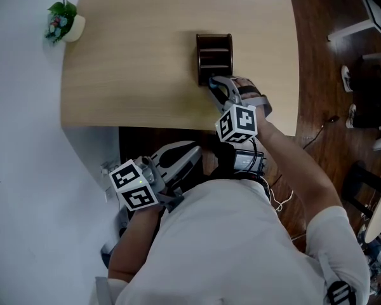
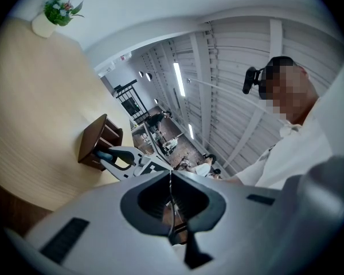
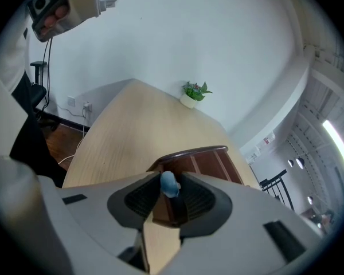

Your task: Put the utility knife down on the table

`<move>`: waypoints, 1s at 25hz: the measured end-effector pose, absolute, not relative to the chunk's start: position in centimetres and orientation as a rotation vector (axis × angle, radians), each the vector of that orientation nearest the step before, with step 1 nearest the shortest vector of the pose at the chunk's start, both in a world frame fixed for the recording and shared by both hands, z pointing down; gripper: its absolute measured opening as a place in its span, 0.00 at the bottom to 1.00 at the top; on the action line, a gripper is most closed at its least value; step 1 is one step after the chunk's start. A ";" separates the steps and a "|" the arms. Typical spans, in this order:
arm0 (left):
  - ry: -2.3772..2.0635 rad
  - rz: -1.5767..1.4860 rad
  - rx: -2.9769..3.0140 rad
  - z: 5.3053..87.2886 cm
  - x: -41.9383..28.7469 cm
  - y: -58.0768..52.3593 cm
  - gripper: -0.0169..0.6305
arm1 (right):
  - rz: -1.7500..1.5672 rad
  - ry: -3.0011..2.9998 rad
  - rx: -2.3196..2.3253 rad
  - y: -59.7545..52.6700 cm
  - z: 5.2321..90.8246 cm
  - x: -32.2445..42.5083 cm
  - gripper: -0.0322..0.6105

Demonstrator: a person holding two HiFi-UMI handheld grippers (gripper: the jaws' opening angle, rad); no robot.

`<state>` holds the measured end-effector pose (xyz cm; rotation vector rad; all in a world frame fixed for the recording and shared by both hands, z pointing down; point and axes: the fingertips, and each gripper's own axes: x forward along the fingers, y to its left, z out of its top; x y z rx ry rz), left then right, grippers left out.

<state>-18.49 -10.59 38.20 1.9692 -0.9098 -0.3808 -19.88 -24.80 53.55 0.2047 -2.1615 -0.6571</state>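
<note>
Two grippers are in your hands, and only the right gripper (image 1: 214,83) is at work. In the head view it sits just right of centre, angled down over the near part of the pale wooden table (image 1: 133,62), with its tips right against the near side of the dark brown desk organiser (image 1: 214,56). Look into the right gripper view: its jaws stand a little apart and clamp the utility knife (image 3: 169,184). The knife's rounded blue end pokes up between the tips at the middle of that frame, and its dark body runs back between the pads. Whether the knife already touches the tabletop, you cannot tell. Your left gripper (image 2: 171,179) hangs at the lower left of the head view, off the near edge of the table, over the dark space beneath it. Its jaws are pressed together along a thin seam, with nothing between them. A small potted plant (image 1: 63,21) stands at the table's far corner, in the upper left of the head view, well apart from the organiser.
</note>
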 end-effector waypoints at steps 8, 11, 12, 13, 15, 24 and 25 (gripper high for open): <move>-0.897 -0.380 1.984 37.8 -18.7 -10.7 0.03 | -0.608 -2.197 0.220 -24.5 52.8 -20.3 0.30; -0.895 -0.379 1.988 37.7 -18.9 -10.7 0.03 | -0.582 -2.217 0.223 -24.3 52.2 -20.2 0.36; -0.893 -0.380 1.990 37.6 -19.0 -10.7 0.03 | -0.573 -2.220 0.224 -24.1 52.0 -20.1 0.37; -0.890 -0.381 1.992 37.6 -19.1 -10.7 0.03 | -0.564 -2.222 0.226 -24.0 51.8 -20.0 0.38; -0.881 -0.380 1.998 37.4 -19.2 -10.8 0.03 | -0.551 -2.221 0.229 -23.7 51.5 -19.7 0.38; -0.832 -0.343 2.047 36.9 -19.4 -10.8 0.03 | -0.502 -2.247 0.331 -23.4 49.0 -18.0 0.38; -0.820 -0.335 2.051 37.0 -19.3 -10.7 0.03 | -0.488 -2.250 0.351 -23.2 48.7 -17.5 0.38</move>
